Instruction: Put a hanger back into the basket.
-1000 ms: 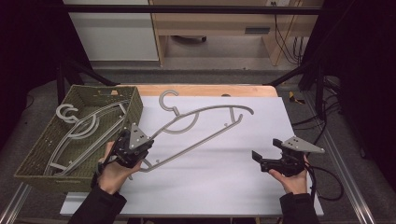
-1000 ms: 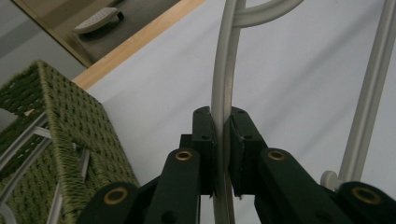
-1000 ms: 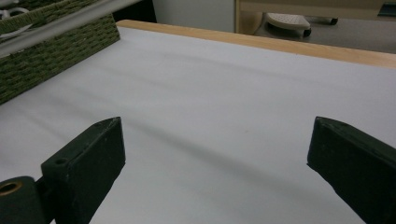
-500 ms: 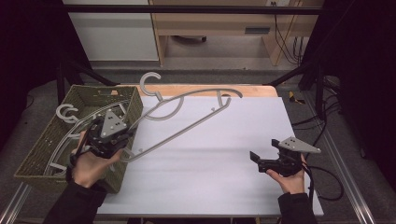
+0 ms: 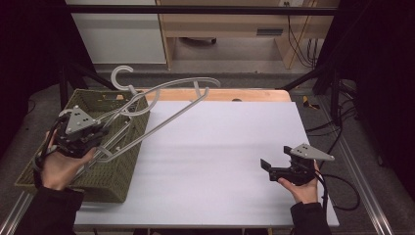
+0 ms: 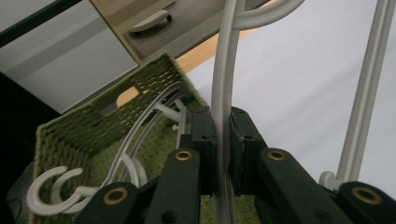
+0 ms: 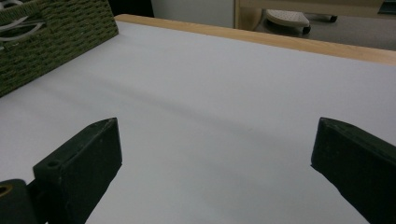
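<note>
Starting at the far left, there's a green woven basket (image 5: 113,181) sitting on the left end of the white table (image 5: 220,166), partly hanging past the table's left edge; it already has grey hangers (image 6: 116,172) lying inside, hooks bunched toward one corner in the left gripper view; right over the basket is the left gripper (image 5: 93,131), held in the person's left hand (image 5: 58,169), and its jaws are clamped tight on a grey plastic hanger (image 5: 166,115); the left gripper view makes that pretty clear, the two black pads are pressed against the thin grey bar from both sides with no gap; the held hanger is up in the air and tilted, its lower end down by the gripper above the basket, its body reaching up and to the right over the basket's right wall and the near-left part of the table, hook (image 5: 122,78) poking up past the back edge of the basket; moving right, the middle of the table is just bare white surface with a wooden strip (image 5: 220,94) along the far edge; over at the right, the right gripper (image 5: 266,169) sits low near the front right part of the table in the person's right hand (image 5: 303,188), pointing left toward the basket; its jaws are spread wide with nothing between them, just table showing in the right gripper view, with a corner of the basket at the top left.
</note>
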{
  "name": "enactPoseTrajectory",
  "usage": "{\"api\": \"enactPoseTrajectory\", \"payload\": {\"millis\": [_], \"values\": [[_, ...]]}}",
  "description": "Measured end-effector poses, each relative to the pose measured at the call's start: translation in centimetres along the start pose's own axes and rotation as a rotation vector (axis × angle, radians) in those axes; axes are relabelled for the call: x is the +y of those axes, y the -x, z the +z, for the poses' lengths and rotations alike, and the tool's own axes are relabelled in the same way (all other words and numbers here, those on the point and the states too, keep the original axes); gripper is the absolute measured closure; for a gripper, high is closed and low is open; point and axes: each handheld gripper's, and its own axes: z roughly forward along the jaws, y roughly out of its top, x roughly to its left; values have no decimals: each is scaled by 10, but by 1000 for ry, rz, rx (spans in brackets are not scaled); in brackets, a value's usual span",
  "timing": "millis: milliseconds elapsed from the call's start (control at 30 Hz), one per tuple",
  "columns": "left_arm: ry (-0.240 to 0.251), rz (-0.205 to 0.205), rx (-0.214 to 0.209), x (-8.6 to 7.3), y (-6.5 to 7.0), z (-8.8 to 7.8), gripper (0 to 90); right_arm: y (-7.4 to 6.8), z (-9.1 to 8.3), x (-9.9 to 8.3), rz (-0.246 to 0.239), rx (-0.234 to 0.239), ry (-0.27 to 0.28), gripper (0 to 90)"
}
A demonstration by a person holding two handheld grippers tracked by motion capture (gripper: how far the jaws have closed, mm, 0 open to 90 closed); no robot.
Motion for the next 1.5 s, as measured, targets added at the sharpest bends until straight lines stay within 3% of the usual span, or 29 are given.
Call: {"api": "enactPoseTrajectory", "payload": {"millis": [300,667,1167,1500], "values": [[-30,-40,53,-19,-31,5,821,0,1,0,-1,-5,-6,22],[-86,-80,115,-55,-68,14,821,-1,4,-1,-5,-5,-19,22],[-154,-114,190,-90,-93,15,821,-1,5,-2,-4,-6,-24,22],[-187,-120,206,-105,-105,17,821,-1,5,-2,-1,-7,-23,22]]}}
